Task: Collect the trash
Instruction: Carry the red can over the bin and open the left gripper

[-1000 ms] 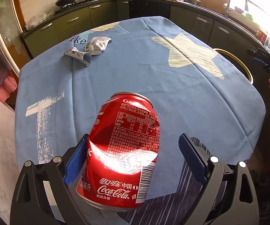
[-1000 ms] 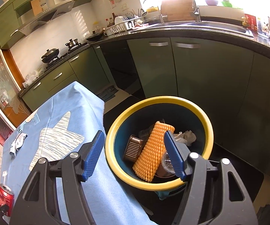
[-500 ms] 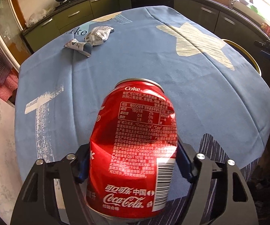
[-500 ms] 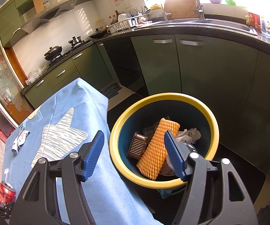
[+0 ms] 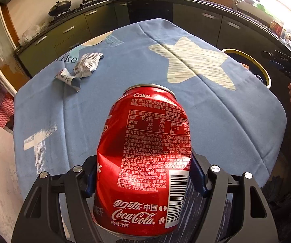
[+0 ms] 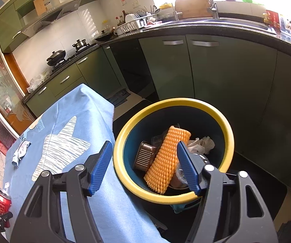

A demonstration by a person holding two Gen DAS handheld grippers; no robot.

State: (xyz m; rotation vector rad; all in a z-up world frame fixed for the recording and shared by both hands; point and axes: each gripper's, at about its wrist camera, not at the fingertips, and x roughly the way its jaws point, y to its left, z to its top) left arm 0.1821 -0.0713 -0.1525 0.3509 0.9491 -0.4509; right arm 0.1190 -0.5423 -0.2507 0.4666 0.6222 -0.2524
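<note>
Coca-Cola can point(image 5: 143, 162), dented and probably light, sits pinched low between my left gripper's point(image 5: 143, 174) jaws above the blue-clothed counter point(image 5: 236, 117); thin, slippery walls crumple easily. Right gripper point(image 6: 143, 164) hangs spread over the bin point(image 6: 123, 141).

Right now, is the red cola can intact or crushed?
Dented, not flattened. The red cola can shows a sharp crease on its lower left side, where the left gripper clamps it; top rim looks round.

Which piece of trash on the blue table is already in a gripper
The dented red Coke can, clamped between the left gripper pads. The two crumpled silver wrappers lie untouched on the tablecloth's far side, away from both grippers.
</note>
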